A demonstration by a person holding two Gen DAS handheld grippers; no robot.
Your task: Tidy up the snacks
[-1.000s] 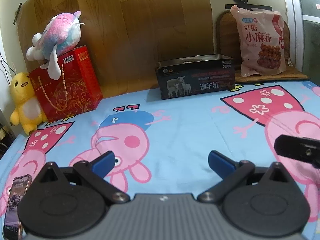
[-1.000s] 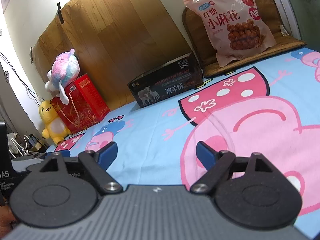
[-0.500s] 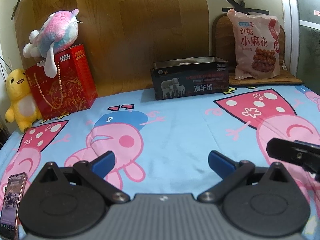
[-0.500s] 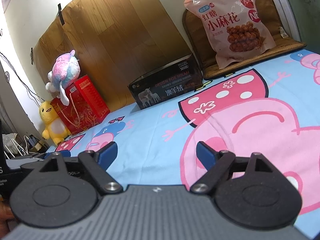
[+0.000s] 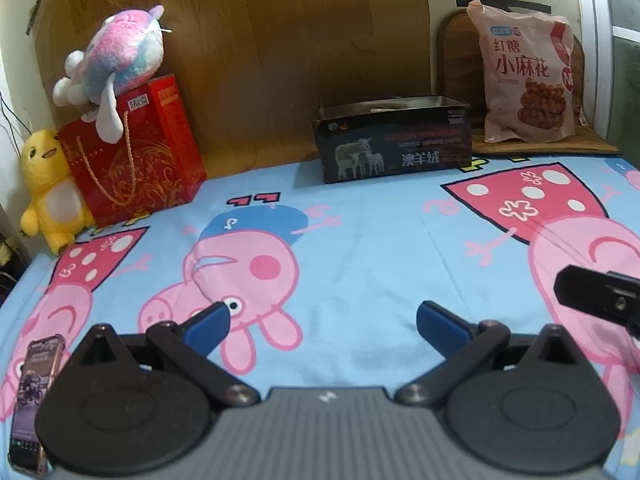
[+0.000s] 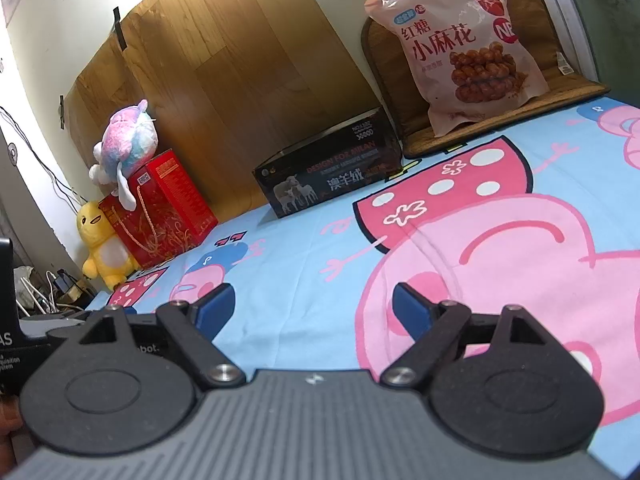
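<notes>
A pink snack bag (image 5: 526, 80) (image 6: 464, 48) with printed fried twists leans upright on a woven mat at the far right. To its left stands an open black box (image 5: 394, 142) (image 6: 328, 176) with a sheep picture. My left gripper (image 5: 322, 322) hovers open over the cartoon bedsheet, nothing between its blue fingers. My right gripper (image 6: 312, 306) is also open and empty, low over the sheet; part of its black body shows at the right edge of the left wrist view. Both are far from the bag and the box.
A red gift bag (image 5: 138, 152) (image 6: 160, 208) with a pastel plush (image 5: 116, 60) on top and a yellow plush (image 5: 50, 188) beside it sit at the far left. A phone (image 5: 32, 404) lies near the sheet's left edge. A wood panel (image 5: 280, 40) backs the bed.
The left wrist view has shifted slightly, back to about where it was a second ago. The right view is the same. Nothing was picked up or let go.
</notes>
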